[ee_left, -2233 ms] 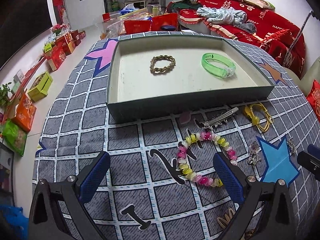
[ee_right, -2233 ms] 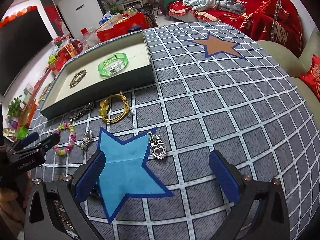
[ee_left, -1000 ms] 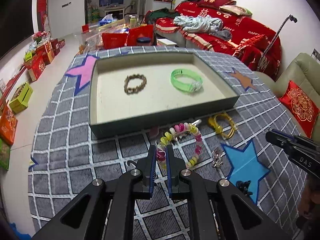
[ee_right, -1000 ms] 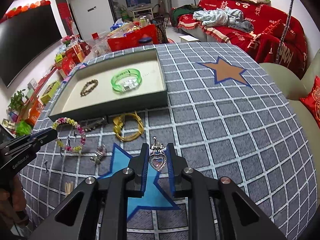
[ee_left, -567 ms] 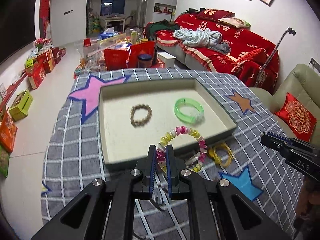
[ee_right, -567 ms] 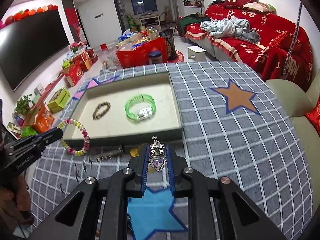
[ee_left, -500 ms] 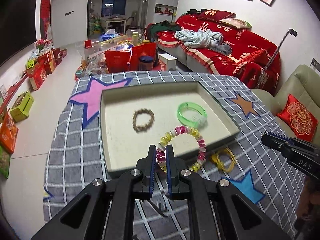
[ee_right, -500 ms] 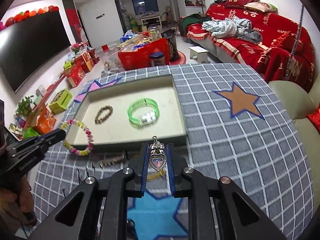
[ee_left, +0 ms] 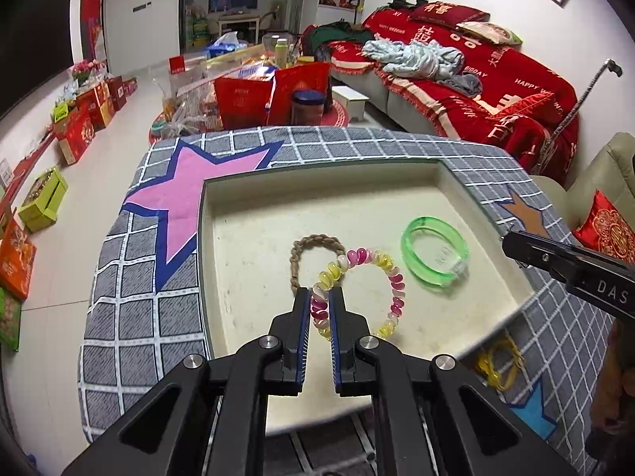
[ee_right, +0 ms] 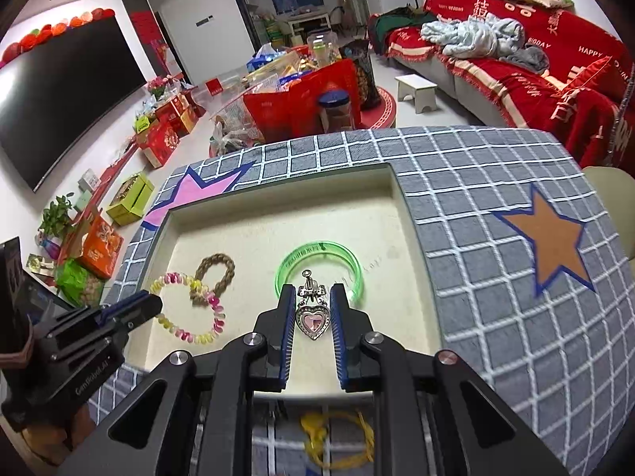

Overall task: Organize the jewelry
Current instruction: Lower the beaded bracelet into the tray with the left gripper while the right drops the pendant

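While the left hand-held gripper [ee_left: 318, 309] is clamped on the bead bracelet [ee_left: 359, 291] over the tray [ee_left: 456, 182], lowering it onto bare floor between the braided band [ee_left: 295, 256] and green bangle [ee_left: 434, 252] would serve best; its lowest beads are hidden behind the pads. From the right wrist view, the right hand-held gripper [ee_right: 313, 317] pinches a heart pendant [ee_right: 313, 319] over the bangle, so it should shift aside before letting go. The yellow cord [ee_right: 337, 442] on the counter [ee_right: 496, 277] is half hidden.

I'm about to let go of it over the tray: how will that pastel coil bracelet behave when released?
The coil bracelet, pinched in the left gripper, keeps its ring shape, so probably springy, not limp. It looks light, likely bouncing little. It may land overlapping the braided bracelet beneath.
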`<state>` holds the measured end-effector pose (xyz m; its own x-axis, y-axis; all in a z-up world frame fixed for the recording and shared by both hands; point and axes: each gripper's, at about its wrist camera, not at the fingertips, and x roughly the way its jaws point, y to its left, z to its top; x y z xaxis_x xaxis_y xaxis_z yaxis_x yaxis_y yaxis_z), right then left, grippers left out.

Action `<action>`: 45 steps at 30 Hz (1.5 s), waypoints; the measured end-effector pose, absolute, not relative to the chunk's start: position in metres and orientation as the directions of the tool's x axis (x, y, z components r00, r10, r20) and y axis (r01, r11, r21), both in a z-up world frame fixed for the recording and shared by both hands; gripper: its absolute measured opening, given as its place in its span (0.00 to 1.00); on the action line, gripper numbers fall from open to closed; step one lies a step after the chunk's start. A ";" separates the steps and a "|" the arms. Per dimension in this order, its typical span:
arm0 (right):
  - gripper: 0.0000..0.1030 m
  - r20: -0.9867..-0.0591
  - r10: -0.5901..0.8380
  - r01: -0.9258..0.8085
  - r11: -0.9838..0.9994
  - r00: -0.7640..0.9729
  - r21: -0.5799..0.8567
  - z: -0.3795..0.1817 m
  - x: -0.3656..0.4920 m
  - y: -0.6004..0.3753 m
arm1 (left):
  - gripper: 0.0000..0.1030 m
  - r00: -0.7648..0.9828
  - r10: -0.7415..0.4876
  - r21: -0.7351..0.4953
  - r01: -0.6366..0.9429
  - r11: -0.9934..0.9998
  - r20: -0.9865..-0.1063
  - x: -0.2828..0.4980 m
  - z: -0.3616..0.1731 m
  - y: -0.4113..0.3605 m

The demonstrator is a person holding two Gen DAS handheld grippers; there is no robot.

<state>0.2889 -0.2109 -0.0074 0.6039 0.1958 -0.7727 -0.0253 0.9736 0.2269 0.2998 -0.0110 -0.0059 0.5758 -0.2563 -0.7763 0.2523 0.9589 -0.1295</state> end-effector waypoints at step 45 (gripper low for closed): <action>0.60 -0.751 0.225 0.028 0.951 0.621 0.308 -0.026 0.311 -0.217 | 0.26 0.627 -0.074 0.041 0.167 0.985 -0.776 0.333 -0.036 -0.018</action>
